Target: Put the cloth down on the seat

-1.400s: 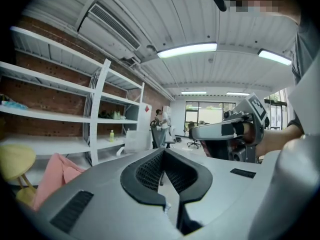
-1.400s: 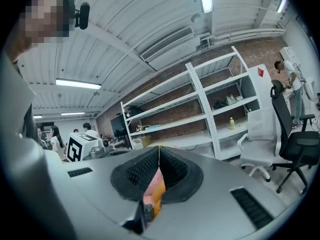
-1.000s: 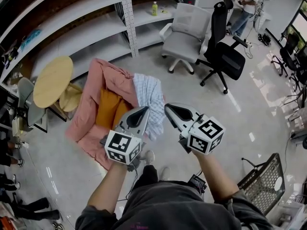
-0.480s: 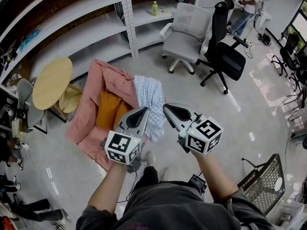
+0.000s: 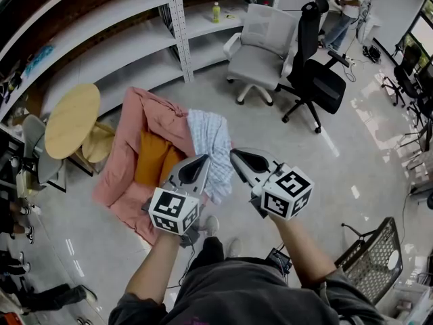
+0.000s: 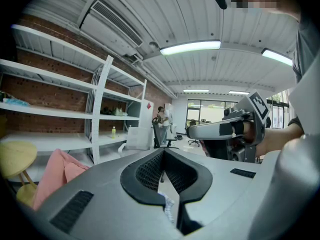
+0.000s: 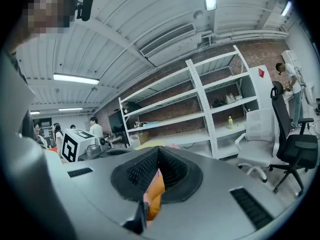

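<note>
nearest the seat's front edge, the left gripper [image 5: 198,160] and right gripper [image 5: 239,156] hover side by side, each with jaws pressed together and nothing between them; only fabric far below shows through the slits. just past their tips, the checked cloth [image 5: 211,137] lies crumpled on the right side of the seat [image 5: 145,110], resting on its pink cover next to the orange cushion [image 5: 152,156]. so the job looks finished: the cloth is down and let go, with at most some spreading or tidying left. a round wooden table [image 5: 73,119] stands left of the seat, and office chairs [image 5: 260,53] and shelves [image 5: 135,39] stand beyond it.
</note>
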The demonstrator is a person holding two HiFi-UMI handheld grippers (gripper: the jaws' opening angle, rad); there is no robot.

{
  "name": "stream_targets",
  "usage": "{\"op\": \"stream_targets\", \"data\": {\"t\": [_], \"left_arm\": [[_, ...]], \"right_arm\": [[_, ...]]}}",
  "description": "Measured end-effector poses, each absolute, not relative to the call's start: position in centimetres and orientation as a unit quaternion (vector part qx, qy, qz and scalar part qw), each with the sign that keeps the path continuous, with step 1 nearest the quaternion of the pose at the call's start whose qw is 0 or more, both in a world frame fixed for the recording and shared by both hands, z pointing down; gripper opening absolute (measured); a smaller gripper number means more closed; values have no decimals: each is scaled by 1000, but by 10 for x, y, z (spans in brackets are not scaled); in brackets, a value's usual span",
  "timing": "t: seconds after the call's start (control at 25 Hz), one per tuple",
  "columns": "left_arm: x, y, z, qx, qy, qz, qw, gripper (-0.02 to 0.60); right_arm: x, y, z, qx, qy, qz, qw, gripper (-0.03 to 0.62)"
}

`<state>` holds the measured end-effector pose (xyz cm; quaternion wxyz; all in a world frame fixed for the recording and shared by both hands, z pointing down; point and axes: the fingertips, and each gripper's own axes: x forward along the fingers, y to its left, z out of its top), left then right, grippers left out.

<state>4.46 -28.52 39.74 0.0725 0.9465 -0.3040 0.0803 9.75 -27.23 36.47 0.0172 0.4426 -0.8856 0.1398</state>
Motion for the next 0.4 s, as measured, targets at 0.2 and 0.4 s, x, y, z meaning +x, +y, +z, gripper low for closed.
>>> {"op": "stream_targets", "data": {"t": [0.2,0.4], "left_arm": [[47,-285,402,947,-302,81,75,9],[48,-288,403,947,-301,83,74,9]], "right_arm": [[100,-273,367,444,-885,140,17,15],[99,-276,368,443,-885,140,17,15]]}}
